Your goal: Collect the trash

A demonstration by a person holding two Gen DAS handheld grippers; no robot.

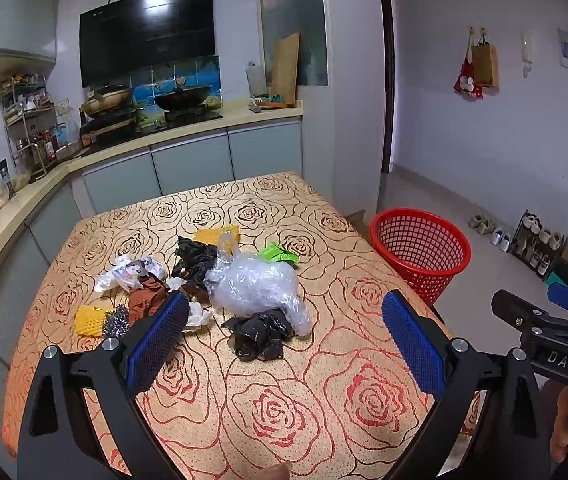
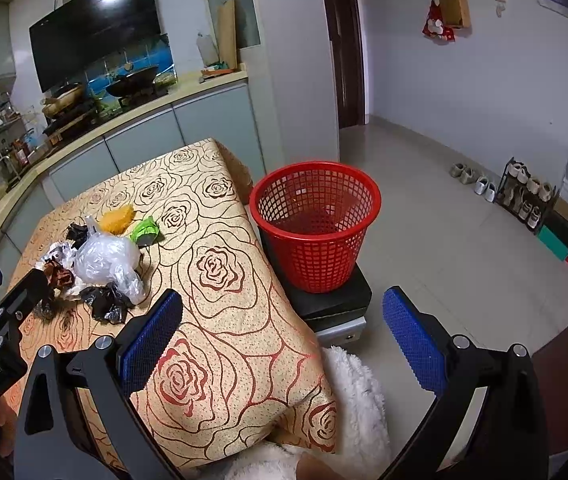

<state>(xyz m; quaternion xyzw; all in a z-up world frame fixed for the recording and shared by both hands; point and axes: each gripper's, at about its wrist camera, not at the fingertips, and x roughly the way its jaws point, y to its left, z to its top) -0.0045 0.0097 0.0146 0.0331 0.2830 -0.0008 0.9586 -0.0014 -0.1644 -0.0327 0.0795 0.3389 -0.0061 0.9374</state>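
Trash: a loose heap lay near the middle of the table (image 1: 363, 400), which was covered in a rose-patterned cloth.

- Clear plastic bag (image 1: 254, 282), crumpled and puffy, the largest piece, at the heap's centre.
- Black plastic wad (image 1: 260, 334) on the near side, touching the clear bag; a second black wad (image 1: 196, 258) behind it.
- Green wrapper (image 1: 280, 254) at the far right of the heap.
- Yellow foam net (image 1: 216, 235) at the far side; another yellow net (image 1: 90, 320) at the near left, beside a grey metal scrubber (image 1: 118, 322).
- Printed white wrapper (image 1: 132, 272), brown rag (image 1: 146, 300) and white paper scrap (image 1: 198, 316) on the left.

Red basket (image 2: 315, 224): stood off the table's right edge on a black stool (image 2: 331, 300), looking empty, probably set there so trash could be carried straight across to it.

Left gripper (image 1: 284, 336): fingers spread wide, empty, aimed at the heap from the near side, apart from it; judged ready for a first pick.

Right gripper (image 2: 284, 336): fingers spread wide, empty, held over the table's near right corner, facing the basket.

Nothing appeared collected yet.
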